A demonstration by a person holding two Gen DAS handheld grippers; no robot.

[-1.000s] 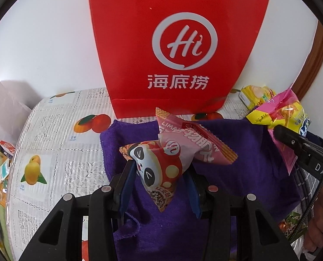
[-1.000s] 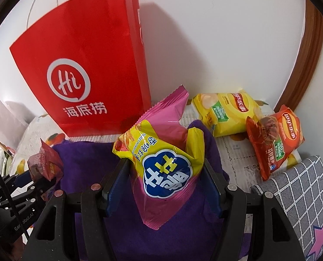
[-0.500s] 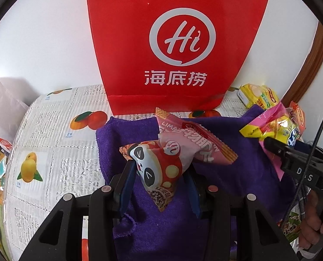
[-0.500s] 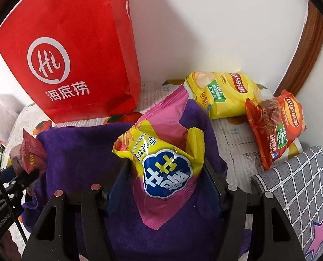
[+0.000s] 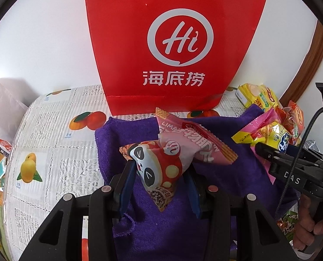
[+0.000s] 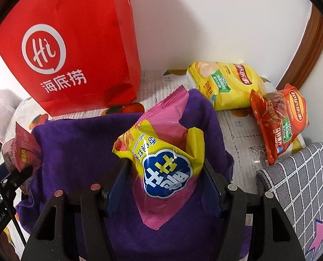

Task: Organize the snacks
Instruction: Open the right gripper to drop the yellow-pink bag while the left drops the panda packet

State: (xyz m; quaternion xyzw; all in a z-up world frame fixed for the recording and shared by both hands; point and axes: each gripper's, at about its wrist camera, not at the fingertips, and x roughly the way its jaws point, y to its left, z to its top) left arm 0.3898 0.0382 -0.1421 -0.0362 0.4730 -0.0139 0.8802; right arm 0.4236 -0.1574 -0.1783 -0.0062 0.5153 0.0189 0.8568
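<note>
White wall backs a table (image 5: 52, 134) covered with a fruit-print cloth, and a purple towel (image 5: 244, 174) is spread over its middle. Against the wall stands a red paper bag (image 5: 174, 17) with a white "Hi" logo, at 12 o'clock in the left wrist view and at 10 o'clock in the right wrist view.

In the left wrist view the left gripper (image 5: 160, 175) is clamped on a panda-print snack packet (image 5: 159, 169), both blue fingers pressing its sides above the towel. A pink snack packet (image 5: 191, 143) lies touching it at about 1 o'clock; whether it is also pinched or only rests against the panda packet is hard to tell from this angle.

In the right wrist view the right gripper (image 6: 165, 174) grips a yellow and pink chip bag (image 6: 163, 152) with a blue cloud logo, held upright over the towel. The same gripper enters the left wrist view at 3 o'clock with that bag in it.

At 1 o'clock in the right wrist view a yellow chip bag (image 6: 224, 87) lies on the table just beyond the towel's edge, and a red chip bag (image 6: 278, 121) leans beside it at 2 o'clock, touching it. A grey checked cushion (image 6: 300, 195) sits at 4 o'clock, and a brown wooden frame (image 6: 307, 32) runs up the wall on the right.
</note>
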